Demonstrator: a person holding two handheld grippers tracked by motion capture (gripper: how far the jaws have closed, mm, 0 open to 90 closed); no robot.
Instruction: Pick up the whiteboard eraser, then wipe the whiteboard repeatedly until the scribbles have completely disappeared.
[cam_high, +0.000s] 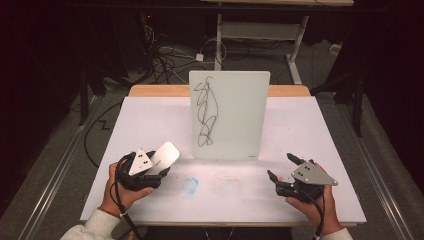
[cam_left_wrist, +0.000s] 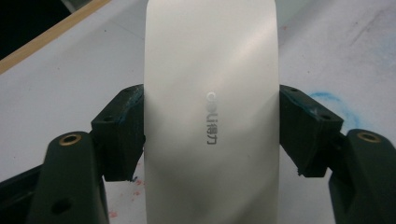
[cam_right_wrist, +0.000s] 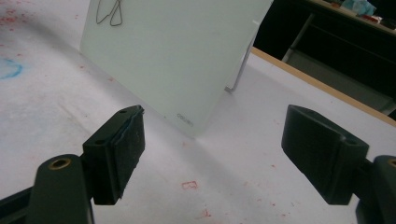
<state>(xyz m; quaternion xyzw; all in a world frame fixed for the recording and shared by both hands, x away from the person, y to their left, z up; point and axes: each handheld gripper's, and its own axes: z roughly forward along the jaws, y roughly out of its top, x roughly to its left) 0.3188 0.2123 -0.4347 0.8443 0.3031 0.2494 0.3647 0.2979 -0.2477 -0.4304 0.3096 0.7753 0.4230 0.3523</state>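
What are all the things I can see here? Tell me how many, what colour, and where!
Whiteboard: one, white with a black scribble, upright at the table's middle.
Eraser: one, silvery white, clamped in the left tool.
Table: one, white top with wooden far edge, smudged with a blue mark.
Cables: several, dark, on the floor beyond the table.
Desk frame: one, pale, behind the table.
Left tool: one, black, near-left of the table.
Right tool: one, black, jaws apart, near-right.
Hands: two, left, right.
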